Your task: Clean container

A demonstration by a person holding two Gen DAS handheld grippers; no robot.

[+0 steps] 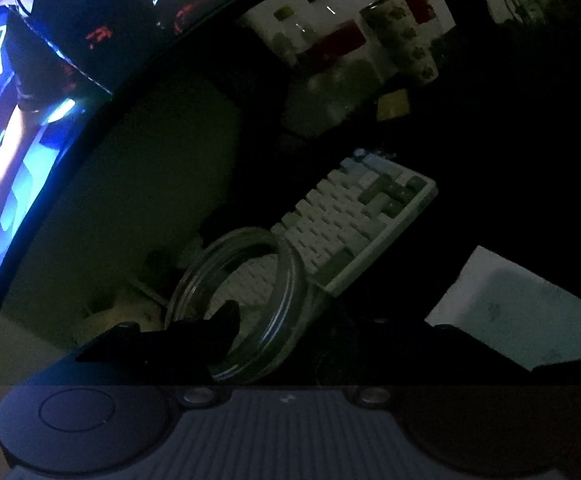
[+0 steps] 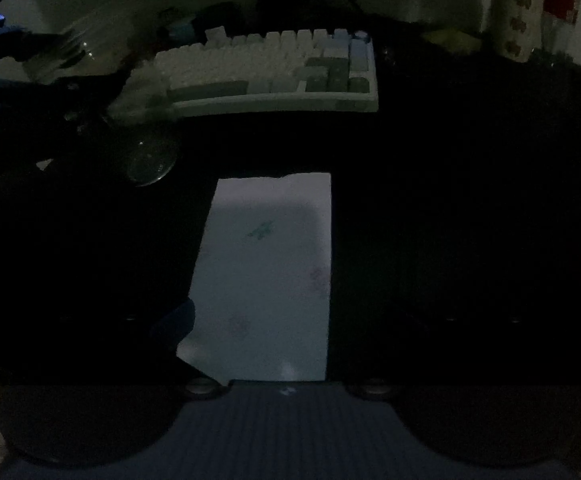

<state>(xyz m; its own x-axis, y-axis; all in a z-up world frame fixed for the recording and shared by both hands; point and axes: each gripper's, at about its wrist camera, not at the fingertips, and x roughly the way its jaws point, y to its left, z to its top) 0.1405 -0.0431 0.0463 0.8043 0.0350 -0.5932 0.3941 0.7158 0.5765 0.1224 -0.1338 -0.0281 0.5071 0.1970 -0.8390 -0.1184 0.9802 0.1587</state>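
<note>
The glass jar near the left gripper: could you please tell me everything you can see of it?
The glass jar looks like clear glass, round, with a thick rim and no lid visible. It is tilted so its open mouth faces the left wrist camera, and the keyboard shows through its wall. One dark finger of the left gripper reaches across its mouth; the other finger is lost in the dark. In the right wrist view its round base shows beside the white paper towel, apart from it. Dirt cannot be judged in this dim light.
</note>
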